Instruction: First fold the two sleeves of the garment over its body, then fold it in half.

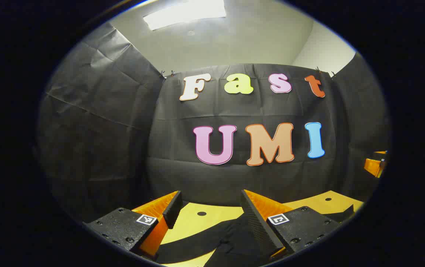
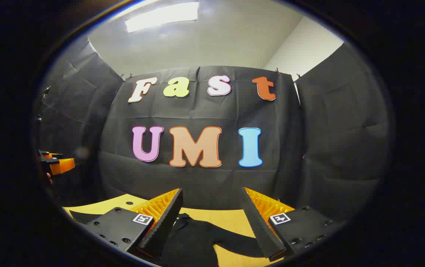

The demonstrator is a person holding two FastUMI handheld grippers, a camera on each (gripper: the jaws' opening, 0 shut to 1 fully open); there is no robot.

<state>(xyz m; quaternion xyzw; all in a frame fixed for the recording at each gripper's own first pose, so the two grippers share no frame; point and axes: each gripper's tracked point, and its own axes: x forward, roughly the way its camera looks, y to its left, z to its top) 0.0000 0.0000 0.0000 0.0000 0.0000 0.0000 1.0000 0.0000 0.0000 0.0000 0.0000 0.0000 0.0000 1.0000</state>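
Both grippers hover above the yellow surface (image 1: 212, 218) with fingers spread wide and nothing between them, the left gripper (image 1: 208, 207) over one dark sleeve and the right gripper (image 2: 212, 207) over another stretch of the black garment (image 2: 194, 241). The garment lies flat on the surface, a sleeve (image 2: 234, 243) stretched outward. By my read no fold is done yet: both sleeves and the halving remain.

We can't read any text; just small square b/w marker tags (image 1: 146, 219) on the gripper fingers, prob. codes, not words.
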